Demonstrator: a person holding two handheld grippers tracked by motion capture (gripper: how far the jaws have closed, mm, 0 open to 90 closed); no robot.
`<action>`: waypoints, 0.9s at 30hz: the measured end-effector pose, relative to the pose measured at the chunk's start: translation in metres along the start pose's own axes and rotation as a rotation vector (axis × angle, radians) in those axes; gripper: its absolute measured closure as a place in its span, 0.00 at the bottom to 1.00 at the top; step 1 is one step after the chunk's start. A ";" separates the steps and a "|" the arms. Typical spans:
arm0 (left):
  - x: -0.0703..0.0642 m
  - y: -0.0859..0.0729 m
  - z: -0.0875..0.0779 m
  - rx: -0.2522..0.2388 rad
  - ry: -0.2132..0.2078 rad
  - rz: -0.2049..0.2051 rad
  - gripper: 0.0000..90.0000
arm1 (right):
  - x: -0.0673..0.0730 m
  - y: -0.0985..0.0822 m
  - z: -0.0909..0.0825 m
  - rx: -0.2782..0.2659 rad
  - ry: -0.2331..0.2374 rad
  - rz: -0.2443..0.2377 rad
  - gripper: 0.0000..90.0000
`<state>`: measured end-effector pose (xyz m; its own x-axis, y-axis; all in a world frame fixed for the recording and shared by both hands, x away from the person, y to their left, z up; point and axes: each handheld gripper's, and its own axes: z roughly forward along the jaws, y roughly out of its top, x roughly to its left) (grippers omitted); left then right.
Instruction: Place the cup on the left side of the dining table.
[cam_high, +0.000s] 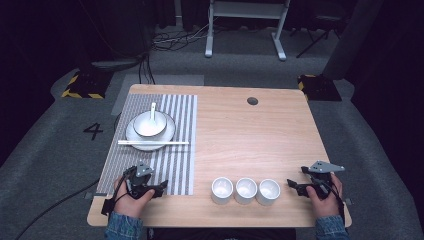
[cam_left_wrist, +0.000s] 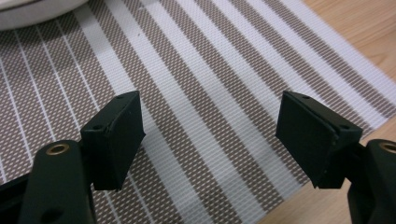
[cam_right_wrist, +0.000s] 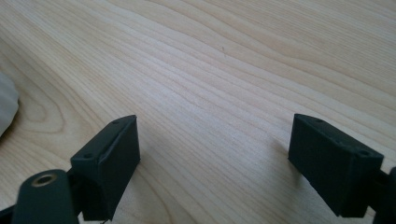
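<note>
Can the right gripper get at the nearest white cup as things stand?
Probably yes. The right gripper sits with jaws open beside the rightmost cup, with bare table between them. The other two cups stand beyond it, not in the path.

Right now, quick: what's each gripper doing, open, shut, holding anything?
Left gripper: open, empty, over the striped woven placemat.
Right gripper: open, empty, over the bare light wooden table.

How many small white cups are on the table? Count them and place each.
3, in a row near the table's front edge, between the two grippers: left cup, middle cup, right cup. All sit on bare wood, right of the striped mat.
</note>
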<state>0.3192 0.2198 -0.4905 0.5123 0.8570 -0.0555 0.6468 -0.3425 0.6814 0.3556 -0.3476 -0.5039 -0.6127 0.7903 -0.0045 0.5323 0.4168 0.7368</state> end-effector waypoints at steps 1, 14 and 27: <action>-0.001 0.001 -0.001 -0.002 -0.003 0.002 0.26 | 0.000 0.000 0.000 0.000 -0.001 -0.003 0.19; -0.029 0.030 -0.014 -0.030 -0.040 0.050 0.25 | 0.000 0.000 0.000 -0.001 -0.001 0.003 0.19; -0.052 0.056 -0.022 -0.091 -0.100 0.141 0.24 | 0.000 0.004 0.005 -0.001 -0.027 0.032 0.19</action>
<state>0.3157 0.1646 -0.4333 0.6507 0.7589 -0.0244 0.5133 -0.4160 0.7506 0.3605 -0.3437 -0.5039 -0.5795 0.8150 0.0008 0.5505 0.3907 0.7378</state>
